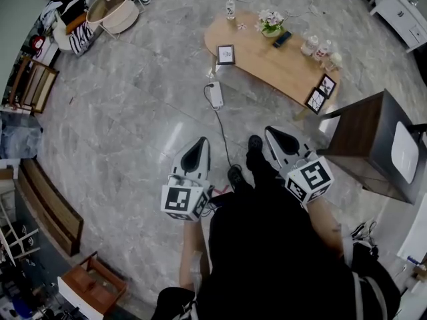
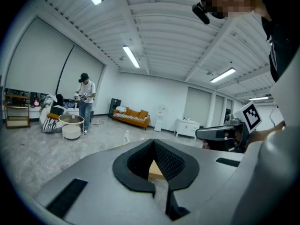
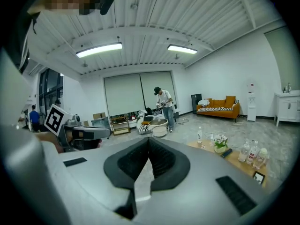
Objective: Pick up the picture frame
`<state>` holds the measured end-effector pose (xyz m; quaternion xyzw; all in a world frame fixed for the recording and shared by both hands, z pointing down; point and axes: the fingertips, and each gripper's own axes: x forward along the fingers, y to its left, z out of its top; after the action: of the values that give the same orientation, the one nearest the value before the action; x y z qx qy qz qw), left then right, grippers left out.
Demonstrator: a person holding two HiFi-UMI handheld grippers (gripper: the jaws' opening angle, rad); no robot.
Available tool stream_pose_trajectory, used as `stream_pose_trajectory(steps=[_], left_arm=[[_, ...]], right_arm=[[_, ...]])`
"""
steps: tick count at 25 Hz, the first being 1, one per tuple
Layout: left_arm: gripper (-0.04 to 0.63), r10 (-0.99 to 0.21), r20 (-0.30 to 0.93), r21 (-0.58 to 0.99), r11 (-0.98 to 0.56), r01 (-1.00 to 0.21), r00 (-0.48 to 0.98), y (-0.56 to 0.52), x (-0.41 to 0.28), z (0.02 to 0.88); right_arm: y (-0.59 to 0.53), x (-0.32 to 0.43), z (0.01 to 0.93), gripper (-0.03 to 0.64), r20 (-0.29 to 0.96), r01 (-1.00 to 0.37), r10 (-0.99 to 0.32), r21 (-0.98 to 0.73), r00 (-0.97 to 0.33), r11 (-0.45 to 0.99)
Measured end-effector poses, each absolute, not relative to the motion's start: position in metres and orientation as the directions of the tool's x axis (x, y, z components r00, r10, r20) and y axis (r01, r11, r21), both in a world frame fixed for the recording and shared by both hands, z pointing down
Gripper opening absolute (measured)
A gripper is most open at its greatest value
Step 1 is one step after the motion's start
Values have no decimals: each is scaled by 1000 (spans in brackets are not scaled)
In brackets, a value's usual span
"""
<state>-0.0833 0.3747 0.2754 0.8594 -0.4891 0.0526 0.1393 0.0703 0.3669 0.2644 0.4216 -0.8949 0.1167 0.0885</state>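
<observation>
Three black picture frames stand on the low wooden table [image 1: 267,62]: one [image 1: 226,54] at its left end and two [image 1: 327,84] [image 1: 315,100] at its right end. The right gripper view catches one frame [image 3: 258,176] at the table's near edge. My left gripper [image 1: 202,141] and right gripper [image 1: 269,130] are held out over the floor, well short of the table. Both are shut and empty, and both point toward the table. The left gripper's pads [image 2: 165,159] meet at their tips, and so do the right gripper's pads [image 3: 158,156].
Flowers [image 1: 271,22], a phone [image 1: 282,39] and bottles [image 1: 310,45] share the table. A power strip [image 1: 215,94] with its cable lies on the floor before it. A dark side table [image 1: 367,142] stands at the right. Farther off are a round white table [image 1: 113,7] and another person [image 2: 86,102].
</observation>
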Motion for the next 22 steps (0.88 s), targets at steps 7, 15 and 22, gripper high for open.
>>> stream_pose_trajectory(steps=[7, 15, 22], left_arm=[[14, -839, 237, 180, -457, -871, 489, 323, -82, 273], [14, -872, 203, 155, -421, -894, 446, 231, -82, 248], [14, -902, 189, 153, -363, -919, 388, 173, -77, 238]], right_arm=[[304, 67, 273, 12, 249, -744, -702, -161, -667, 649], [202, 56, 260, 12, 195, -695, -668, -172, -718, 698], [138, 59, 261, 12, 198, -648, -617, -193, -761, 737]])
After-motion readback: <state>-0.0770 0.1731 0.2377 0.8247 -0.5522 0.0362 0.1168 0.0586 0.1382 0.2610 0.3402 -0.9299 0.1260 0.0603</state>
